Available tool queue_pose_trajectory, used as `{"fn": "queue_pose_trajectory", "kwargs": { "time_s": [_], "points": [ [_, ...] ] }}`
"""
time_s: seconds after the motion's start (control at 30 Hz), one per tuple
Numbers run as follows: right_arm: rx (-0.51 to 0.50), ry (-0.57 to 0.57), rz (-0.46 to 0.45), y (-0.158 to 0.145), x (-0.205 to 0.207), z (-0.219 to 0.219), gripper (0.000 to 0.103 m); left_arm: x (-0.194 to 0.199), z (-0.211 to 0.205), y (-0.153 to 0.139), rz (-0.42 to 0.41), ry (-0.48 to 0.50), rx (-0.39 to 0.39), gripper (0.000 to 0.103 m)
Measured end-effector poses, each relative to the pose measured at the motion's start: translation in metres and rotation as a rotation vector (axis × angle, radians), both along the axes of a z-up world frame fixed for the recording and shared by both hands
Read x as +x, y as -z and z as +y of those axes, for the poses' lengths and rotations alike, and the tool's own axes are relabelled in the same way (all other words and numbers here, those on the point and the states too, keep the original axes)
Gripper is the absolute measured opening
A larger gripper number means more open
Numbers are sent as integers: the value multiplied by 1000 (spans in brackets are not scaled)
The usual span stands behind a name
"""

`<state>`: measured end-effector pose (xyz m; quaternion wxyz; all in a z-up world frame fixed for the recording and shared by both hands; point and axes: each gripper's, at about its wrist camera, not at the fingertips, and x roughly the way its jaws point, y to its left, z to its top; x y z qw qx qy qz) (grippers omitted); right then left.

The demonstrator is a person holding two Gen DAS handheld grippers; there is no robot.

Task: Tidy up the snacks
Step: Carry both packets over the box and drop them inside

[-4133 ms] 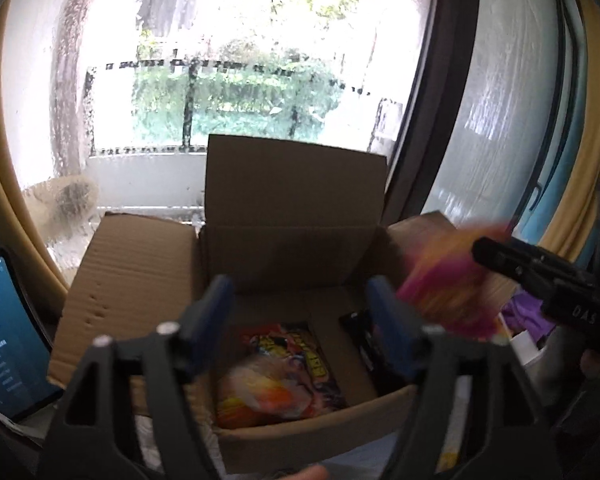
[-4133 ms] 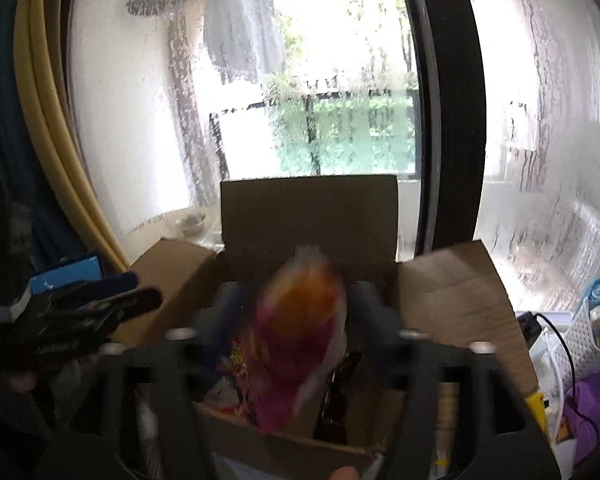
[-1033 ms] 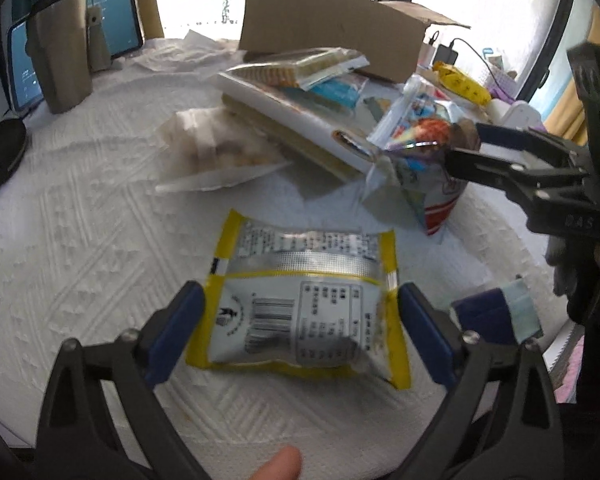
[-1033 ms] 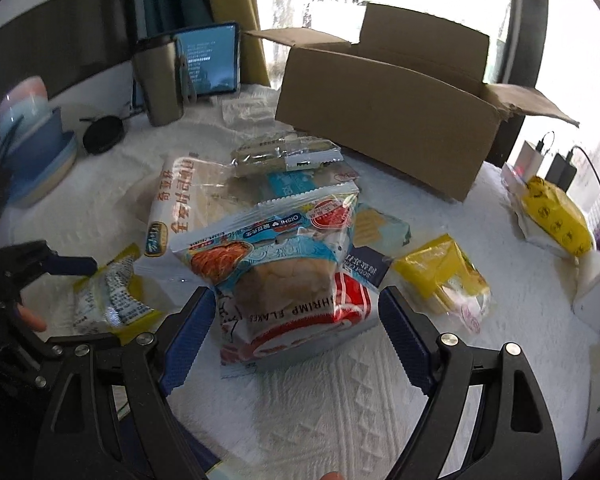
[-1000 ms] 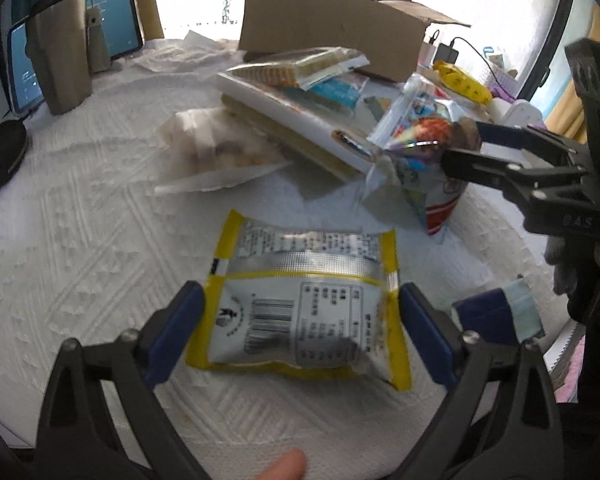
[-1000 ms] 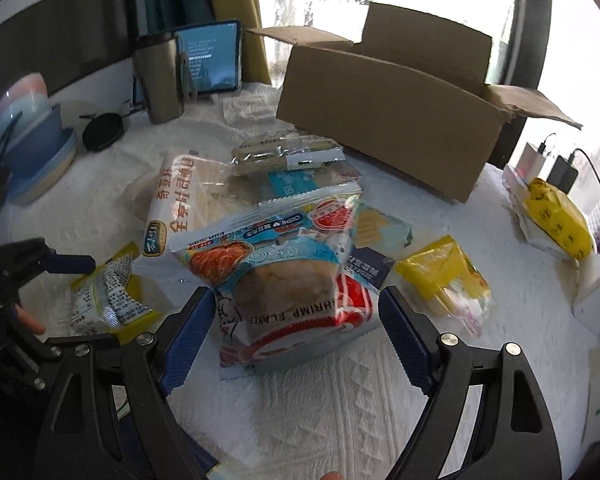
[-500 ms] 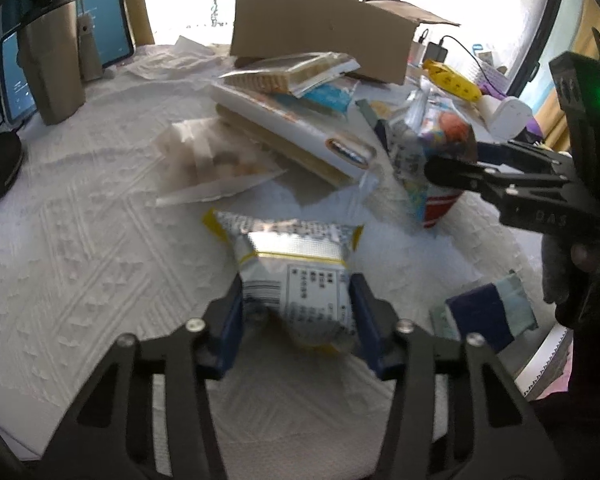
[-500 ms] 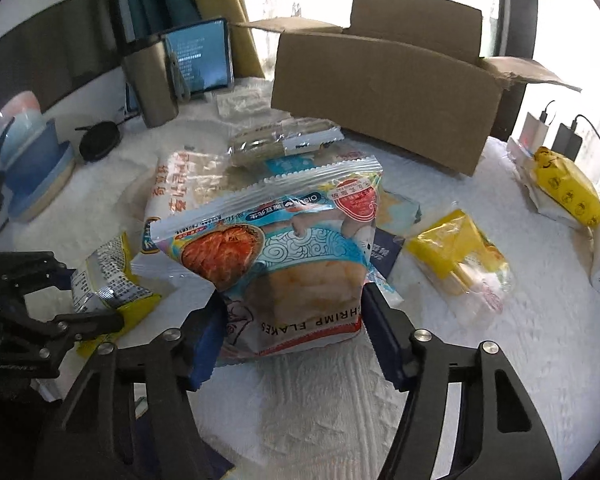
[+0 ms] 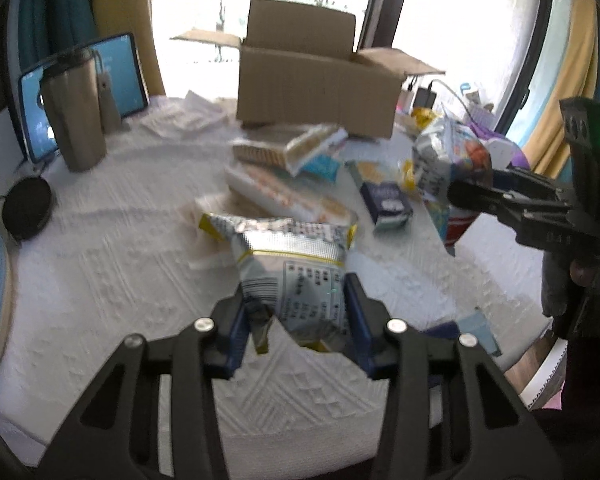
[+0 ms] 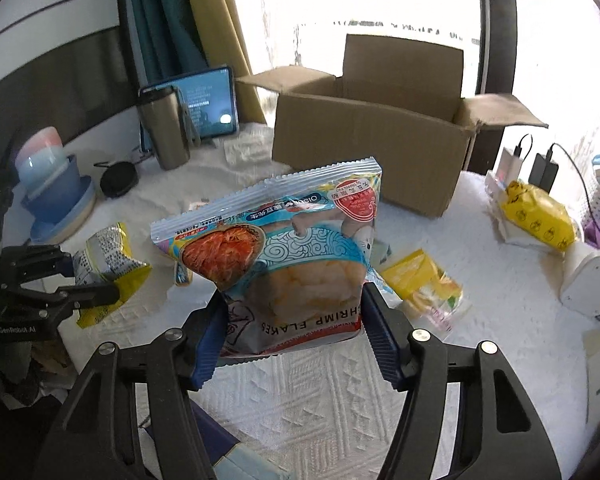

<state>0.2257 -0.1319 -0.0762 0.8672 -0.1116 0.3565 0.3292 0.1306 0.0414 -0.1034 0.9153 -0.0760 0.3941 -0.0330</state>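
Note:
My left gripper (image 9: 296,320) is shut on a silver and yellow snack packet (image 9: 292,264) and holds it lifted above the white tablecloth; it also shows in the right wrist view (image 10: 108,256). My right gripper (image 10: 296,336) is shut on a blue and red shrimp flakes bag (image 10: 284,256), raised off the table, and also shows in the left wrist view (image 9: 448,160). An open cardboard box (image 10: 372,148) stands at the back of the table (image 9: 316,84).
Loose snacks lie mid-table: a biscuit pack (image 9: 288,152), a long cracker pack (image 9: 284,196), a small blue box (image 9: 386,204), a yellow packet (image 10: 420,280). A steel tumbler (image 9: 72,120), tablet (image 9: 120,68), black puck (image 9: 28,212) and blue bowls (image 10: 48,184) stand left; chargers (image 10: 540,168) right.
Both grippers closed on their packets and lifted them off the table. Both views now tilt up toward the box.

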Motion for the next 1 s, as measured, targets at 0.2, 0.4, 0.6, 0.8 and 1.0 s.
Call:
{"fn": "queue_pose_trajectory", "kwargs": {
  "time_s": [0.2, 0.4, 0.6, 0.8, 1.0],
  "points": [
    [19, -7, -31, -16, 2, 0, 67, 8, 3, -28, -81, 11, 47, 44],
    [43, 10, -59, -31, 10, -4, 67, 24, 5, -52, -151, 27, 60, 44],
    [53, 35, -86, -45, 21, -6, 67, 43, 5, -68, -201, 48, 52, 44],
    [65, 61, -111, -58, 37, -6, 67, 65, 6, -78, -240, 60, 36, 45],
    [87, 97, -126, -67, 57, -7, 67, 90, 7, -92, -293, 79, 32, 45]
  ]
}}
